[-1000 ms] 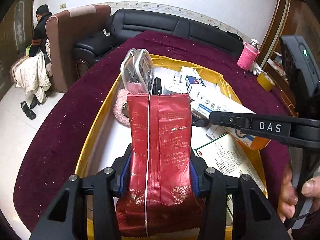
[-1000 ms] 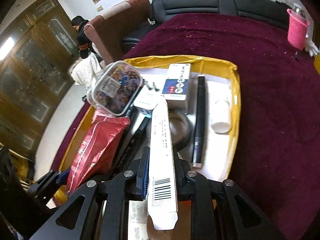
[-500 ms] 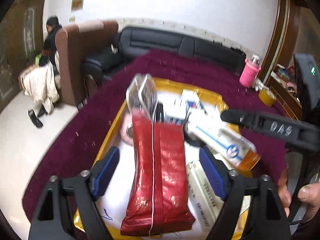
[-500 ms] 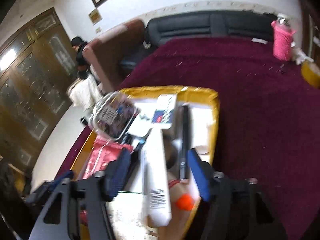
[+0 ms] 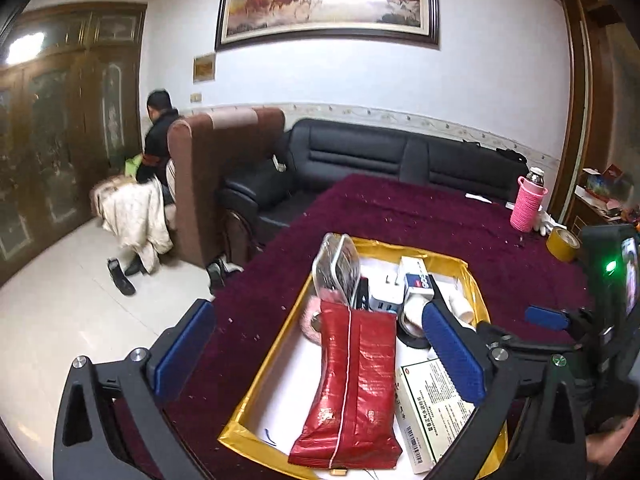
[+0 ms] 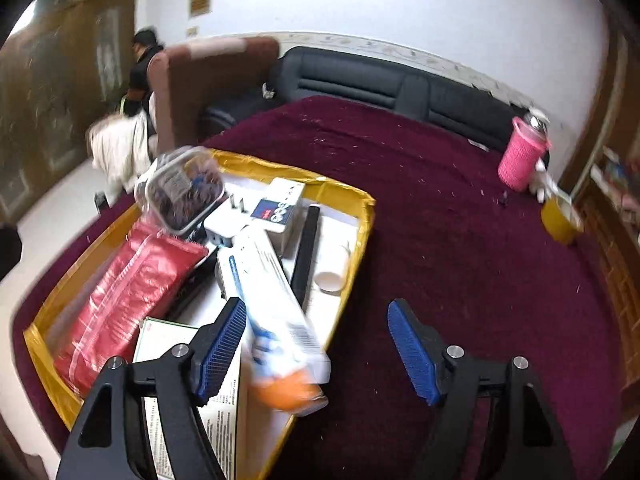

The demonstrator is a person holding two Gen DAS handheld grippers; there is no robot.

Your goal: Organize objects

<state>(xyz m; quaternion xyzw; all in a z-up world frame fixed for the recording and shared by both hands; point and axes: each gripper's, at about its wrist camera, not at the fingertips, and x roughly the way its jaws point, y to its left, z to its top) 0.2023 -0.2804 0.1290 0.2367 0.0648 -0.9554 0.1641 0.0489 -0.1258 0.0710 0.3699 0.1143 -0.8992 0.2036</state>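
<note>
The plush maroon table (image 5: 420,216) carries my yellow-rimmed tray (image 5: 256,376). Only my left view shows the glossy red packet (image 5: 352,384) lying flat in the tray; only my right view shows the long white box (image 6: 272,300), blurred, leaning over the tray's near rim. My left tongs (image 5: 316,352) have just been opening, spread wide, gripping nothing. My right tongs (image 6: 316,344) likewise, the box beside one pad (image 6: 220,348).
</note>
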